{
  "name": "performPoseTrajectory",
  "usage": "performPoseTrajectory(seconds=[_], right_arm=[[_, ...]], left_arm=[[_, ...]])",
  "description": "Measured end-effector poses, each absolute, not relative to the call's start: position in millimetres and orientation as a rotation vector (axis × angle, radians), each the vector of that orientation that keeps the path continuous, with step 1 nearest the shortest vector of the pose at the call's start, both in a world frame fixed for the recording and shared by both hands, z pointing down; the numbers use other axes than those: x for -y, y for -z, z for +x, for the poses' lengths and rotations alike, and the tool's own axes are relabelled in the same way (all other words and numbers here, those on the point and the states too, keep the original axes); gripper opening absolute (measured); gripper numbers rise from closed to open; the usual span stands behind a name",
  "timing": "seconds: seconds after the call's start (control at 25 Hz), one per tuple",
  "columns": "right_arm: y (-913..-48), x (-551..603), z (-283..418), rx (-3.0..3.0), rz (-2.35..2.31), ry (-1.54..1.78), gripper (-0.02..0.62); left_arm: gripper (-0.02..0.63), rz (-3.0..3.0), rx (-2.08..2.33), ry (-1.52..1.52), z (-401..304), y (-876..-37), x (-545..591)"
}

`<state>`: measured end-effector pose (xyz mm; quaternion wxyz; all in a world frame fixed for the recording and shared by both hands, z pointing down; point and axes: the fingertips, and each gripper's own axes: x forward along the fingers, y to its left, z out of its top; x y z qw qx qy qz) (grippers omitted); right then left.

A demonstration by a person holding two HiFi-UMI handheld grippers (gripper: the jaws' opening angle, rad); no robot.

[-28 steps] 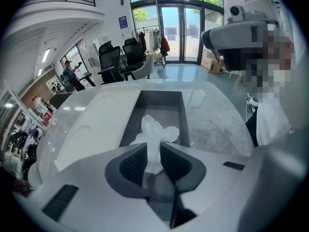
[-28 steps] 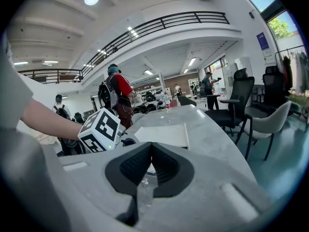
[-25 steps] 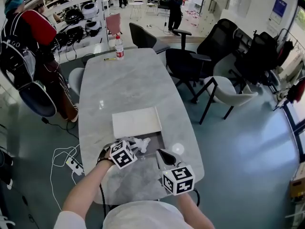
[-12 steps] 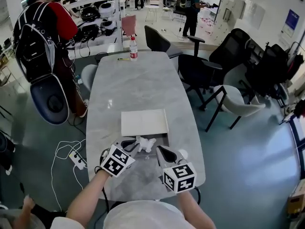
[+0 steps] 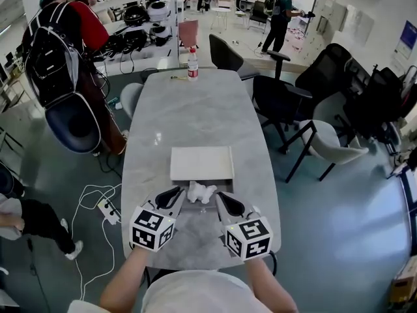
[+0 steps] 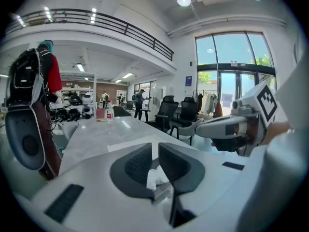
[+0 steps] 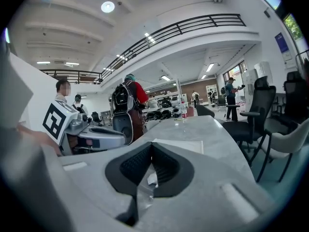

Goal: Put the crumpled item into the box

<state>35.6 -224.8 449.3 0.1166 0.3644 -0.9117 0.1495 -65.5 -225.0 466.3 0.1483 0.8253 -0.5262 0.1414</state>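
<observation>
A person works two tools at the 6 o'clock end of a long grey marble-patterned desk [image 5: 189, 116]. The left hand-held gripper [image 5: 182, 192] has its jaws drawn to a narrow slit on the edge of a small white crumpled item [image 5: 201, 192], which shows between the dark ribbed pads in the left gripper view. The item sits at a shallow open box with a grey inside [image 5: 223, 185]; whether it rests on the box floor cannot be made out.

The left hand-held gripper reaches the item from its 9 o'clock side. The right hand-held gripper [image 5: 219, 197] is just beside the item at about 4 o'clock. Its jaws meet at the tips and hold nothing, though a scrap of white and a clear film show through the opening behind them.

A flat white rectangular panel [image 5: 202, 163] lies on the desk directly at 12 o'clock of the box, touching its far edge. At the desk's 12 o'clock end, well apart, stands a clear plastic bottle with a red label [image 5: 193, 62].

Black office chairs [image 5: 280, 96] line the 3 o'clock side. A person in a red top with a black backpack [image 5: 52, 41] stands off the 10 o'clock corner.
</observation>
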Motion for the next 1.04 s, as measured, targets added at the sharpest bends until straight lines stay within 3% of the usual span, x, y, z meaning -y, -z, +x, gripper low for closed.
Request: performPoseTrajectory(seconds=[0.4, 1.04], right_arm=[[-446.4, 222.8, 41.0, 2.680, 1.055, -0.415, 0.005], [-446.6, 222.3, 37.8, 2.682, 1.061, -0.417, 0.005]], left_arm=[[0.025, 2.272, 1.635, -0.203, -75.8, -454.3, 212.7], [0.025, 2.296, 1.575, -0.202, -64.2, -459.1, 214.0]])
